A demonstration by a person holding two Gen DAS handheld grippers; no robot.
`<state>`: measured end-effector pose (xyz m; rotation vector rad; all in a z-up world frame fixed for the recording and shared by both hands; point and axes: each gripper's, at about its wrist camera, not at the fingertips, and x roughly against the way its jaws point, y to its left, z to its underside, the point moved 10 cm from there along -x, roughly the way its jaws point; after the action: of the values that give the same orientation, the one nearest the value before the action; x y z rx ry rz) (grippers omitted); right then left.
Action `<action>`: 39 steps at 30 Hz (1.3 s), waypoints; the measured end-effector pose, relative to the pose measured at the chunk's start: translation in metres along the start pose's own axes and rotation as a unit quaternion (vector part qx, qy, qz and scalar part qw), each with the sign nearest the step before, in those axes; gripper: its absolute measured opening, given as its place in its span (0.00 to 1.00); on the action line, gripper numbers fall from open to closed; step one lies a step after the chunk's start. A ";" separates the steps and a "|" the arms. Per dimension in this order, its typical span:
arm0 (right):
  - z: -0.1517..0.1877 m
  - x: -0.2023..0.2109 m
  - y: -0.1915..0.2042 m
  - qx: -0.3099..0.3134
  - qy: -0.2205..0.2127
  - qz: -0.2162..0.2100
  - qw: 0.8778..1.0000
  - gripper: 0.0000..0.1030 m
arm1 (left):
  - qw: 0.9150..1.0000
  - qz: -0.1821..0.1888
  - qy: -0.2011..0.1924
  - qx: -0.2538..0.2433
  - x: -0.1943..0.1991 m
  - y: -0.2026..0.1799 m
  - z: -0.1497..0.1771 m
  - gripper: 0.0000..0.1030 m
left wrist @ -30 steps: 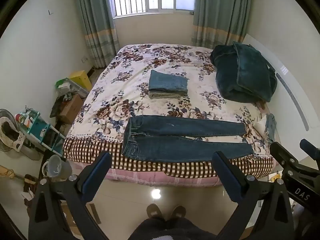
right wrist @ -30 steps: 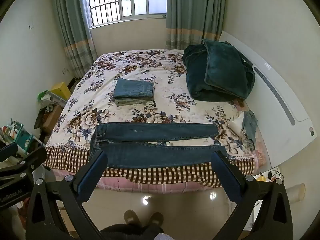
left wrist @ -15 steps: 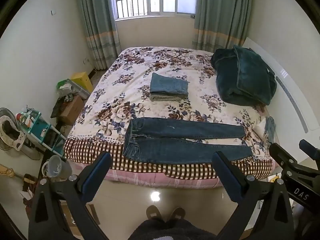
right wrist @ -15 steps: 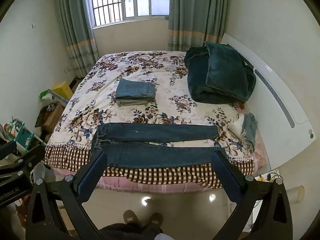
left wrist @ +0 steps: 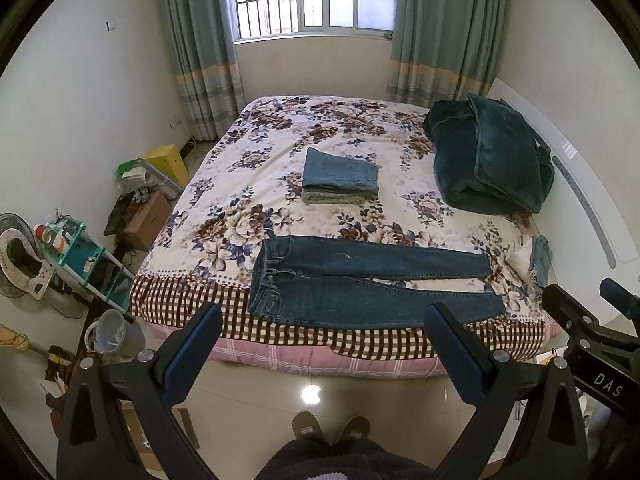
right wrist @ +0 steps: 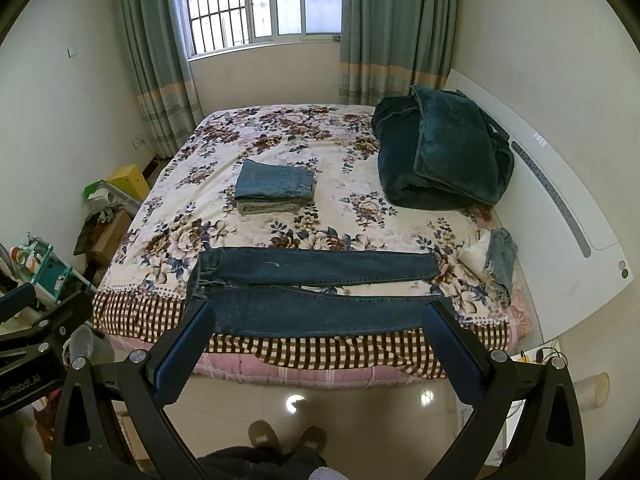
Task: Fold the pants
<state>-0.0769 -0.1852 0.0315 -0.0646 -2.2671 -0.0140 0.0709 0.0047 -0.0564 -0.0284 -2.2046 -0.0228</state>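
Dark blue jeans (left wrist: 368,280) (right wrist: 316,292) lie flat along the near edge of the floral bed (left wrist: 264,184) (right wrist: 192,200), waistband to the left, both legs stretched to the right. My left gripper (left wrist: 322,324) hangs open above the floor in front of the bed, short of the jeans, nothing between its fingers. My right gripper (right wrist: 320,320) is likewise open and empty, level with the bed's front edge. Each gripper shows at the side of the other's view.
A stack of folded jeans (left wrist: 340,176) (right wrist: 274,186) sits mid-bed. A dark green blanket (left wrist: 488,160) (right wrist: 440,156) is piled at the right by the white headboard (right wrist: 560,216). Shelf, boxes and a bucket (left wrist: 116,332) crowd the left floor. A person's slippers (left wrist: 330,428) stand on the tiles.
Both views have tilted slightly upward, so the bed and jeans sit lower in frame. The grippers stay open and the jeans have not moved.
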 end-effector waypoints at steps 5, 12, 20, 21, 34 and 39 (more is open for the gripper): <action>-0.009 0.008 0.008 0.000 0.000 0.000 1.000 1.00 | 1.000 0.001 -0.001 0.000 0.002 0.000 -0.002 1.00; -0.015 0.014 0.018 -0.003 0.000 -0.004 1.000 1.00 | 1.000 0.001 -0.003 0.000 0.003 0.000 0.000 1.00; -0.013 0.014 0.016 -0.003 -0.001 -0.004 1.000 1.00 | 1.000 0.001 -0.006 0.001 0.002 0.000 0.004 1.00; -0.013 0.014 0.016 -0.003 -0.001 -0.004 1.000 1.00 | 1.000 0.001 -0.006 0.000 0.004 0.000 0.001 1.00; -0.010 0.013 0.009 -0.002 -0.003 -0.006 1.000 1.00 | 1.000 -0.001 -0.008 0.002 0.015 0.005 -0.010 1.00; -0.009 0.013 0.008 -0.002 -0.004 -0.008 1.000 1.00 | 1.000 0.000 -0.009 0.003 0.021 0.006 -0.019 1.00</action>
<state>-0.0774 -0.1767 0.0471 -0.0498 -2.2752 -0.0269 0.0739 0.0100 -0.0287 -0.0245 -2.2225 -0.0154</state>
